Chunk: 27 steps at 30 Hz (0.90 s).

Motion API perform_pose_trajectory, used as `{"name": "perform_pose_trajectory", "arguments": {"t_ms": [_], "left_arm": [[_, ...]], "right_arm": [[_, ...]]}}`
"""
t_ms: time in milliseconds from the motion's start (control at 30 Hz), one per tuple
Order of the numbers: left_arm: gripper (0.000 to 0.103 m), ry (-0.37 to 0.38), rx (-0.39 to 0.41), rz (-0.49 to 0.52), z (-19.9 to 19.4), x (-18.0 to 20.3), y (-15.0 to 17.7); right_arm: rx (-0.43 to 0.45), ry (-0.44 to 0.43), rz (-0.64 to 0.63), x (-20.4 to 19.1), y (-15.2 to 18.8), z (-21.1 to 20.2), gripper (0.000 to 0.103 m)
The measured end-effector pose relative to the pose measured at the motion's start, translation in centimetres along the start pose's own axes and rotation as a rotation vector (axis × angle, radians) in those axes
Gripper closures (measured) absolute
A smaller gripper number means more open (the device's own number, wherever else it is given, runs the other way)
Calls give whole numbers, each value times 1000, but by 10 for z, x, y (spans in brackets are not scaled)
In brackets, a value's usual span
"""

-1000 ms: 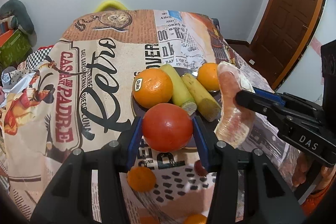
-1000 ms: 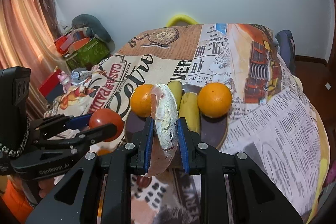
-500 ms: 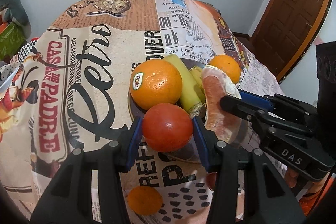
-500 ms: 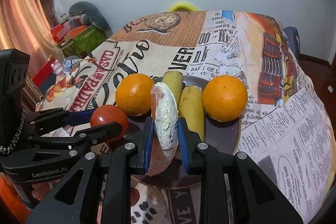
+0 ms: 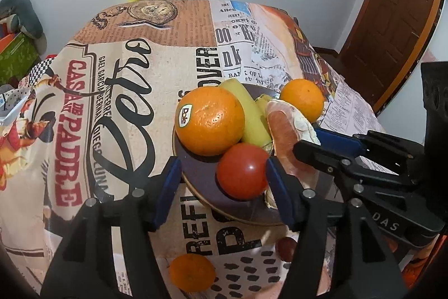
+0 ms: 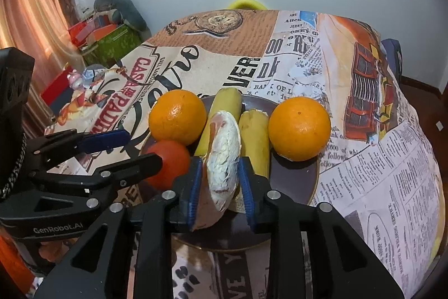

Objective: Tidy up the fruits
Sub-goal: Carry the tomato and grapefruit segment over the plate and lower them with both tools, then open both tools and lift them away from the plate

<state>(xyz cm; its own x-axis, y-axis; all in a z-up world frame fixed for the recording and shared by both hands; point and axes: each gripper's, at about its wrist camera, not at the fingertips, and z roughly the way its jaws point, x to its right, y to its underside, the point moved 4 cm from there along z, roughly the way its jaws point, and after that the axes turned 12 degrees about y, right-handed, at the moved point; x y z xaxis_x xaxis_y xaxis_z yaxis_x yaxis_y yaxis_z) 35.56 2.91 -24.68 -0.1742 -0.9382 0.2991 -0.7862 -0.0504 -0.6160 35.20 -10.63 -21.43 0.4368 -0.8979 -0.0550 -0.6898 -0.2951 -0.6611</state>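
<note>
A dark round plate holds two oranges, two bananas and a red tomato. My left gripper is open; the tomato rests on the plate against its right finger, clear of the left one. My right gripper holds a pink grapefruit wedge low over the plate's front; its jaws look slightly parted around the wedge.
A small orange and a dark red fruit lie on the printed tablecloth in front of the plate. A yellow chair back stands behind the table. Boxes are stacked at the left.
Both grippers moved forward and down to the plate. The left jaws opened and the tomato now sits on the plate. The wedge came down to the plate's front.
</note>
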Motion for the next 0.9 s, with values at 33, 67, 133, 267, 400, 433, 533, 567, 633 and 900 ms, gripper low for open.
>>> {"name": "perform_pose_trajectory", "arguments": {"t_ms": [33, 67, 133, 267, 400, 433, 533, 567, 633, 900], "left_arm": [[41, -2, 0, -3, -1, 0, 1], [41, -3, 0, -5, -4, 1, 1], [41, -5, 4, -3, -9, 3, 3], [41, -17, 26, 16, -28, 10, 4], [39, -21, 48, 34, -52, 19, 6], [38, -23, 55, 36, -57, 21, 6], [36, -25, 83, 38, -78, 25, 8], [36, -25, 91, 38, -85, 26, 9], [35, -32, 107, 43, -100, 29, 13], [33, -71, 143, 60, -155, 31, 40]], "right_arm": [[0, 4, 1, 0, 1, -2, 73], [1, 8, 2, 1, 1, -4, 72], [3, 12, 1, 1, 2, -10, 69], [22, 22, -12, 0, 3, -28, 66], [52, 33, -16, -4, 4, -51, 56], [60, 36, -20, -6, 5, -58, 56], [78, 35, -29, -13, 8, -75, 56], [85, 36, -36, -16, 10, -82, 55], [103, 45, -57, -23, 13, -95, 53], [118, 39, -88, -42, 33, -123, 50]]}}
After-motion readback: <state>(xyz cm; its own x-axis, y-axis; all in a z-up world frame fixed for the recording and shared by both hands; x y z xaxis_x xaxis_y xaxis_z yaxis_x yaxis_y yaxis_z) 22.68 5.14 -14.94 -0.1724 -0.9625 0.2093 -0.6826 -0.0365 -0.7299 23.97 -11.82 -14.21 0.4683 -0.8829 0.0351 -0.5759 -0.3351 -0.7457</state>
